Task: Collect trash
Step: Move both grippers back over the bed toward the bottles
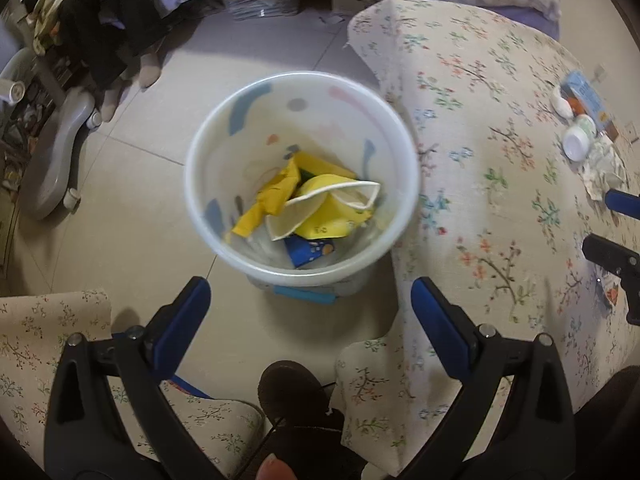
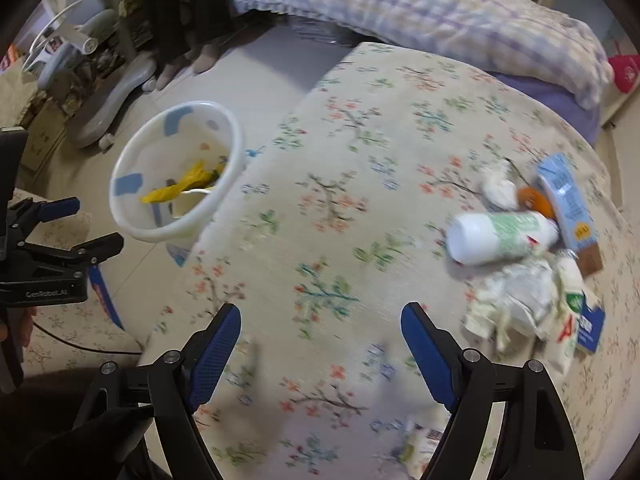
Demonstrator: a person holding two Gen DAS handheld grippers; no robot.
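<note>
1. We're between pickups: the L gripper point(image 1: 310, 308) is hanging over the bin point(image 1: 302, 176) with jaws apart and nothing in them; the R gripper point(image 2: 320, 344) is over the table point(image 2: 360, 160), jaws also wide apart, empty.
2. The bin is sitting on the floor just beside the table edge, at approx 10 o'clock in the R view. Inside we're seeing yellow wrappers point(image 1: 276, 196), a flattened cup point(image 1: 332, 204) and a blue scrap point(image 1: 310, 250).
3. The remaining trash is lying in one cluster at approx 3 o'clock in the R view.
4. Count, as far as blur allows: 1 white bottle point(image 2: 500, 236), 1 blue carton point(image 2: 564, 204), 1 orange bit point(image 2: 536, 200), 1 white wad point(image 2: 498, 190), 1 crumpled wrapper point(image 2: 516, 300), 1 small blue box point(image 2: 590, 328). 1 bin, 2 grippers.
5. Next, we're judging: swing the R gripper right to the bottle, the nearest piece, and close across its body; it's round, so it may roll.
</note>
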